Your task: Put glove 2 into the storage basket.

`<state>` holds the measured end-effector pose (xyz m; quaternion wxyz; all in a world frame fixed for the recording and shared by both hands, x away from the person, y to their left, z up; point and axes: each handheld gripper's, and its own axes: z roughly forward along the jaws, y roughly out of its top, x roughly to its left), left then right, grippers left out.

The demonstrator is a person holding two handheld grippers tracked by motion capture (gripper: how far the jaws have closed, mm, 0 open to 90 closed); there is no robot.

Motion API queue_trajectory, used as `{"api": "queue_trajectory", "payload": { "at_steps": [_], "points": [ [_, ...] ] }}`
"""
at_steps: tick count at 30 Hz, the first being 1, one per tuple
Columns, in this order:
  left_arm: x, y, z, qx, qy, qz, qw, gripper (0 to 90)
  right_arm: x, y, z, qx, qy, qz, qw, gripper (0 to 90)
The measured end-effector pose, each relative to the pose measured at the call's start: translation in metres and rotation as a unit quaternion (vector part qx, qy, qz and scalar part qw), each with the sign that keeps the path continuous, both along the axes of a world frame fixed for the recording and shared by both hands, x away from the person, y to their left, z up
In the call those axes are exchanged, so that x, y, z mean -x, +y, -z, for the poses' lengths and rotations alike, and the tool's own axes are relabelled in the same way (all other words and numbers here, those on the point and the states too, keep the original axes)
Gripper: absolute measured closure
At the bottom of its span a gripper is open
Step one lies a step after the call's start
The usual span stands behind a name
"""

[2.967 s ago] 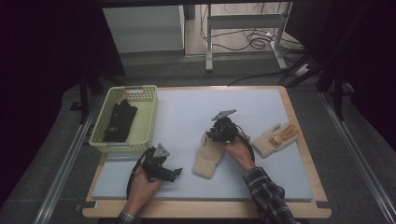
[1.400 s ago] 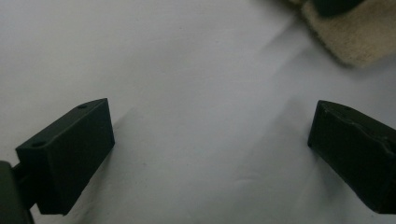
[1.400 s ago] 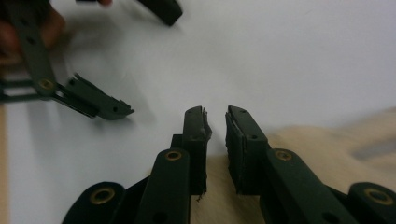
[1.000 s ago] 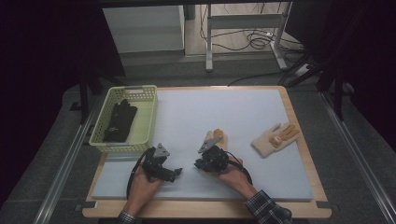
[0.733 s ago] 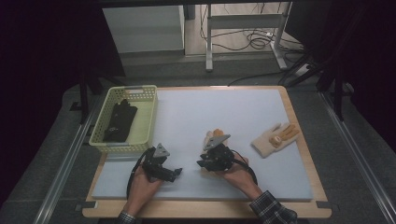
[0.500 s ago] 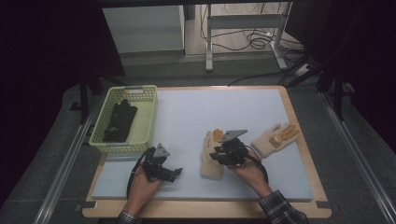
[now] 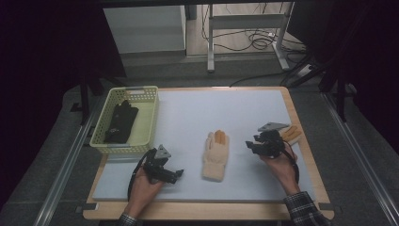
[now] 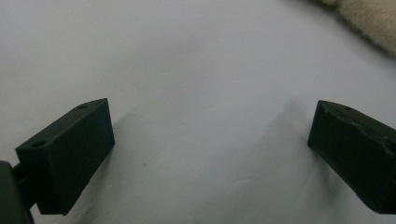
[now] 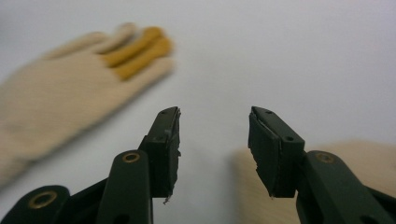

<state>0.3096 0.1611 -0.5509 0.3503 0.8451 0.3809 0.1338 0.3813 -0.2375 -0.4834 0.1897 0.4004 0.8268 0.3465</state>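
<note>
Cream glove (image 7: 216, 149) laid flat mid-surface (image 7: 197, 117), untouched. Left gripper (image 7: 170, 175) fingers spread wide, empty. Right gripper (image 7: 250, 145) fingers apart, empty.

Layout on the tabletop (image 7: 188, 113). A basket (image 7: 149, 117) stands at the far left, with a dark glove (image 7: 120, 121) lying inside it. A second glove (image 7: 216, 149) lies flat near the middle, fingers pointing away from the person. A third glove (image 7: 292, 133) lies near the right edge. The left gripper (image 7: 175, 174) sits at the near left, in front of the basket; the right gripper (image 7: 249, 145) sits between the middle glove and the third glove.
</note>
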Motion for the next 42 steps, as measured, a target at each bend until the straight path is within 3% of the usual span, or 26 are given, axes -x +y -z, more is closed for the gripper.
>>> {"api": "queue_trajectory", "payload": {
  "at_steps": [6, 10, 17, 21, 22, 24, 27, 31, 37, 42],
  "points": [
    [0.000, 0.000, 0.000, -0.001, 0.000, 0.000, 1.0000, 0.4, -0.006, -0.040, -0.005, 0.010, -0.008, 0.061, 0.9980, 49.7],
    [0.000, 0.000, 0.000, -0.001, 0.000, 0.000, 1.0000, 0.4, -0.010, -0.060, 0.001, 0.015, -0.004, 0.101, 0.9948, 43.8],
    [0.000, 0.000, 0.000, -0.001, 0.000, 0.001, 1.0000, 0.4, -0.015, -0.070, 0.019, 0.032, 0.009, 0.126, 0.9915, 36.7],
    [0.000, 0.000, 0.000, -0.001, 0.000, 0.001, 1.0000, 0.5, -0.017, -0.071, 0.027, 0.029, 0.009, 0.136, 0.9903, 38.1],
    [0.000, 0.000, 0.000, -0.001, 0.000, 0.001, 1.0000, 0.4, -0.017, -0.071, 0.028, 0.031, 0.007, 0.138, 0.9899, 42.9],
    [0.000, 0.000, 0.000, -0.001, 0.000, 0.001, 1.0000, 0.4, -0.016, -0.070, 0.029, 0.040, 0.003, 0.139, 0.9894, 52.7],
    [0.000, 0.000, 0.000, -0.001, 0.000, 0.001, 1.0000, 0.4, -0.015, -0.071, 0.028, 0.038, 0.001, 0.139, 0.9895, 58.5],
    [0.000, 0.000, 0.000, -0.001, 0.000, 0.001, 1.0000, 0.4, -0.013, -0.071, 0.023, 0.037, -0.007, 0.131, 0.9906, 59.9],
    [0.000, 0.000, 0.000, -0.001, 0.000, 0.001, 1.0000, 0.5, -0.006, -0.065, 0.008, 0.015, -0.020, 0.108, 0.9938, 59.9],
    [0.000, 0.000, 0.000, -0.001, 0.000, 0.000, 1.0000, 0.4, 0.002, -0.052, -0.008, 0.008, -0.028, 0.069, 0.9972, 59.8]
  ]
}}
